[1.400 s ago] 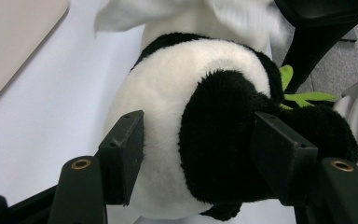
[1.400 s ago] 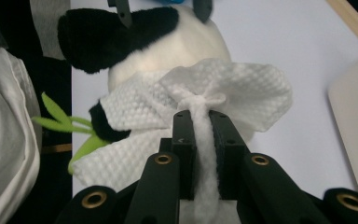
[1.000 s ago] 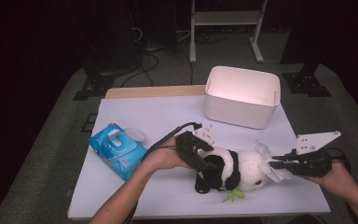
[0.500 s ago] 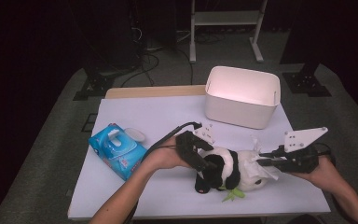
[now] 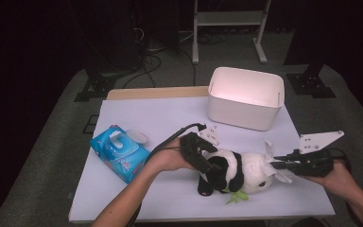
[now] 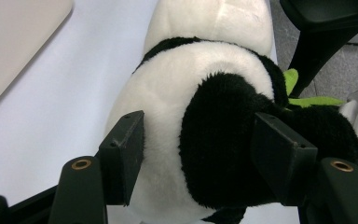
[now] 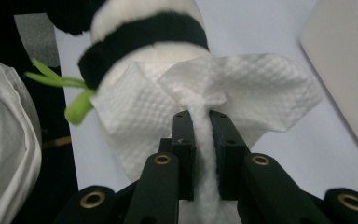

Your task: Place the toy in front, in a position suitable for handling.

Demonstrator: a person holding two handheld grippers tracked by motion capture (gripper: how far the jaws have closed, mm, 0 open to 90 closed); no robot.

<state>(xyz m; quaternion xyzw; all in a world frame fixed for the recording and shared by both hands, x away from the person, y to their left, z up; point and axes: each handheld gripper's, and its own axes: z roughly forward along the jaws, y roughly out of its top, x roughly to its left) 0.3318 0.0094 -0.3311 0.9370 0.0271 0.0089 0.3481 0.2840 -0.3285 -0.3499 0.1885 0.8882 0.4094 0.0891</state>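
Observation:
A black and white panda plush (image 5: 246, 172) lies on its side on the pale table (image 5: 146, 113). My left gripper (image 5: 203, 160) grips its body from the left; in the left gripper view both pads (image 6: 126, 149) press into the plush (image 6: 177, 107). From the right, my right gripper (image 5: 278, 165) is shut on a twisted white tissue (image 5: 283, 176) and holds it against the panda's head. In the right gripper view the tissue (image 7: 242, 88) fans out over the plush (image 7: 144, 28) beyond the jaws of the right gripper (image 7: 200, 123). A green leaf (image 5: 236, 196) sticks out under the panda.
A white bin (image 5: 246, 97) stands at the back right of the table. A blue pack of wipes (image 5: 120, 153) lies at the left. A wooden strip (image 5: 156, 92) runs along the table's far edge. A person's forearms come in from the bottom.
My right gripper slid left along the panda's head with the tissue, then came back to the right. The left gripper and the panda have kept still.

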